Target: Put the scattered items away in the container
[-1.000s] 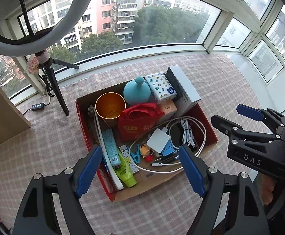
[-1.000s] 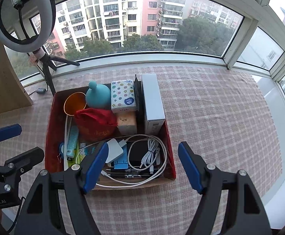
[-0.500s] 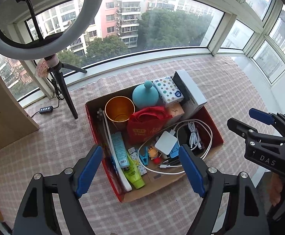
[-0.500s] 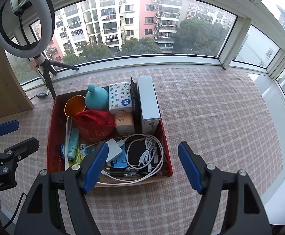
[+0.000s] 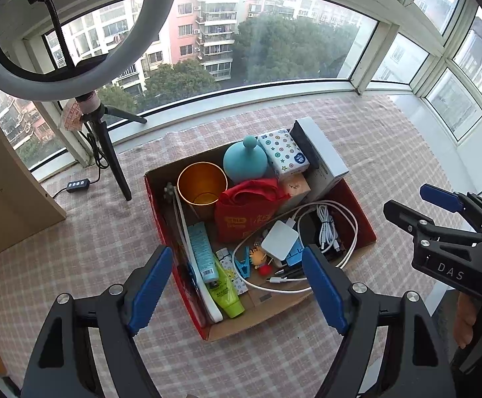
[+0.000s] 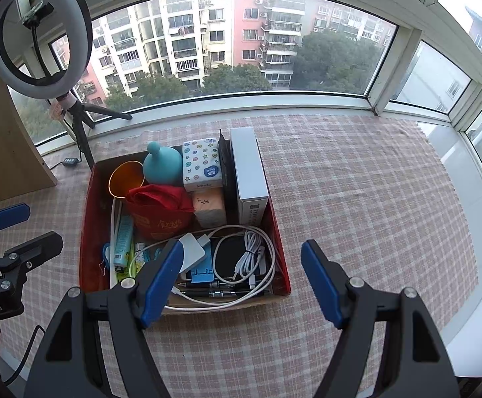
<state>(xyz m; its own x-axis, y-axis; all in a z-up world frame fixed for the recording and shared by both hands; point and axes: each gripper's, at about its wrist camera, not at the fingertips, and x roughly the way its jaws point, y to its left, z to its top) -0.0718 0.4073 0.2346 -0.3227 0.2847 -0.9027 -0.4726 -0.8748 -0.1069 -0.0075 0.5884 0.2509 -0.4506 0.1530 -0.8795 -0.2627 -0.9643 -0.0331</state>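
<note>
The task looks essentially done: the red cardboard box (image 6: 87,232) sits at the middle of the checked table (image 6: 357,199), packed with a gold cup (image 5: 202,185), a red bag (image 5: 244,215), a tissue pack (image 6: 202,162) and a white cable (image 5: 320,229), and no loose item shows on the cloth around it. The left claw (image 5: 237,285) hangs at the box's 6 o'clock edge and the right claw (image 6: 241,282) at its 5 o'clock corner, both wide and empty.

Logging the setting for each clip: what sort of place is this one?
Probably an enclosed balcony or bay-window nook in a high-rise flat: curved windows look out on apartment blocks, a checked cloth covers the surface, and a ring light stands beside the filled box.
</note>
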